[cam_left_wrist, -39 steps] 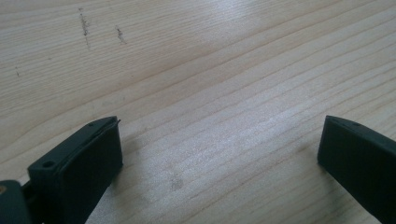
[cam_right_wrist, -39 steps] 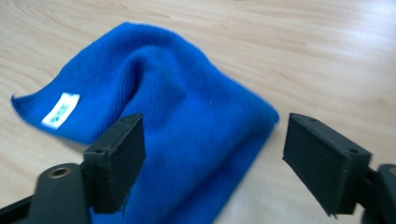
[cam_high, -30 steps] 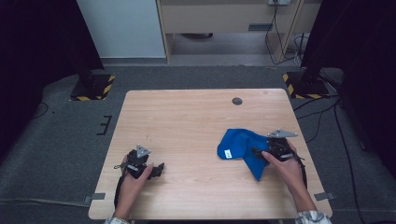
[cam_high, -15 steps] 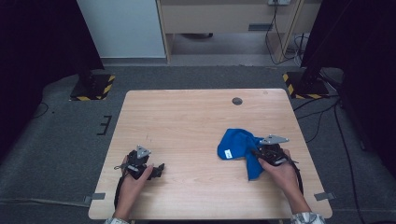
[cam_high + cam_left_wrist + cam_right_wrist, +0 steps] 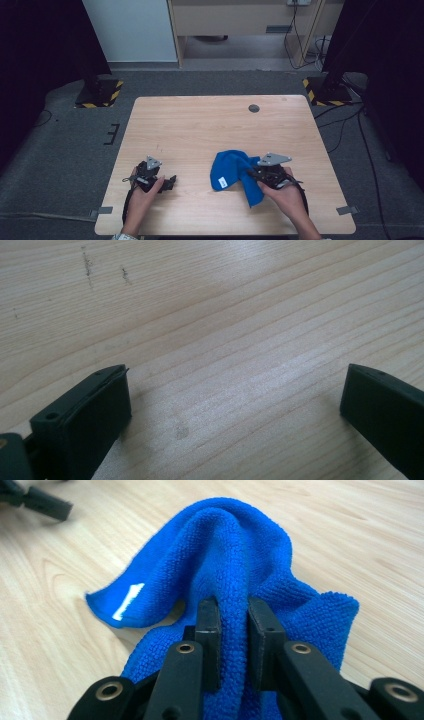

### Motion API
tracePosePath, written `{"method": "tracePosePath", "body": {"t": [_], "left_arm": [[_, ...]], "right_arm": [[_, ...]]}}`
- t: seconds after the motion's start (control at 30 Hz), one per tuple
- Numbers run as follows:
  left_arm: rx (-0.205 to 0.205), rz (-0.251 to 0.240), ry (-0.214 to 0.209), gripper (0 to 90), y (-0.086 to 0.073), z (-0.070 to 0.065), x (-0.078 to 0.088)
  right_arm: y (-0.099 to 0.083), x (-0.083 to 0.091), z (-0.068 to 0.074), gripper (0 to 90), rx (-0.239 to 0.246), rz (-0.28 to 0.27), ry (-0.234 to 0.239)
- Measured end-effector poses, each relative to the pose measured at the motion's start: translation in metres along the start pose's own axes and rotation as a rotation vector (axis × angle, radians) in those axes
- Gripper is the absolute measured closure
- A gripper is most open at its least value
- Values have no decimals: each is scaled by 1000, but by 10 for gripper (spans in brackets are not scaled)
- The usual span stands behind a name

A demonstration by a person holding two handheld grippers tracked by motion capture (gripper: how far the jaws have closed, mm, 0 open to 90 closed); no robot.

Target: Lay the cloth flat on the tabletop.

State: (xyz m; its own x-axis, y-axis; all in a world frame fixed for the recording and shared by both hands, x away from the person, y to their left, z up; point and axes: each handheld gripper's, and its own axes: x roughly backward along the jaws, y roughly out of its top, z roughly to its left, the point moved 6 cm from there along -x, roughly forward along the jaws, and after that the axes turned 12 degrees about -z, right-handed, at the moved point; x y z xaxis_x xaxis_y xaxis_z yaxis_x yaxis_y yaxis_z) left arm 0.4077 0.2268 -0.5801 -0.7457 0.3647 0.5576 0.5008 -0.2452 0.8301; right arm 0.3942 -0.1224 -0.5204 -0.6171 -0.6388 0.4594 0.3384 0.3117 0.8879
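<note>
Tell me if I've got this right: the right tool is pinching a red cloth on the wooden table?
Not quite: the cloth is blue, not red, as the right gripper view shows. The right tool does pinch a fold of it on the wooden table.

The right hand-held gripper (image 5: pixel 233 630) pinches a raised fold of blue cloth (image 5: pixel 225 555) above the wooden table (image 5: pixel 350 535).

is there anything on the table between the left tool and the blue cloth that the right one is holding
Nothing visible. In the high view only bare wood of the table lies between the left tool and the blue cloth. The right tool is shut on a fold of the cloth.
</note>
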Motion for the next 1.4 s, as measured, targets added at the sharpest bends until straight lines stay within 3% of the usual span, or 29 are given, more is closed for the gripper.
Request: {"method": "tracePosePath", "body": {"t": [0.07,0.13,0.17,0.23,0.3,0.33,0.37,0.43,0.5,0.53,0.57,0.7,0.83,0.97,1.03,1.1,1.17,1.23,1.3,1.4], "left_arm": [[-2,0,-2,0,0,0,0],[-1,0,-1,0,0,0,0],[-2,1,0,0,0,-1,0],[-1,0,0,0,0,-1,0],[-1,0,-5,0,-1,-2,1],[-1,0,-5,0,-1,-2,1],[-1,-1,-6,0,-1,-2,2],[5,-5,-2,8,0,-2,3],[20,-5,1,41,0,-1,4],[58,-13,3,51,2,1,6],[58,-13,3,55,2,1,6],[55,-22,-6,63,4,-2,9],[31,-27,-12,63,6,-9,10],[11,-23,-22,63,8,-14,10],[12,-27,-28,63,9,-14,10],[12,-33,-30,63,10,-14,11],[8,-33,-31,63,10,-14,11],[4,-31,-32,63,10,-15,11],[-3,-31,-33,63,10,-16,11],[-10,-28,-37,63,10,-17,11]], "right_arm": [[8,-20,15,775,8,32,7],[10,-28,20,770,12,41,13],[12,-49,32,697,14,62,26],[11,-56,34,645,7,69,29],[16,-65,43,464,11,47,28],[16,-65,43,464,11,47,28],[19,-58,44,302,24,38,31],[22,-48,40,231,26,37,28],[23,-40,37,216,21,25,21],[22,-26,27,209,-1,1,8],[22,-26,27,209,-1,1,8],[5,-9,3,317,-32,25,-22],[-16,-11,-11,415,-60,59,-42],[-26,-21,-14,383,-110,65,-26],[-25,-26,-11,325,-129,58,4],[-24,-33,-6,343,-129,71,28],[-23,-39,-1,458,-109,90,45],[-22,-44,6,675,-104,94,78],[-19,-46,9,793,-87,85,83],[-10,-40,7,860,-89,43,80]]}}
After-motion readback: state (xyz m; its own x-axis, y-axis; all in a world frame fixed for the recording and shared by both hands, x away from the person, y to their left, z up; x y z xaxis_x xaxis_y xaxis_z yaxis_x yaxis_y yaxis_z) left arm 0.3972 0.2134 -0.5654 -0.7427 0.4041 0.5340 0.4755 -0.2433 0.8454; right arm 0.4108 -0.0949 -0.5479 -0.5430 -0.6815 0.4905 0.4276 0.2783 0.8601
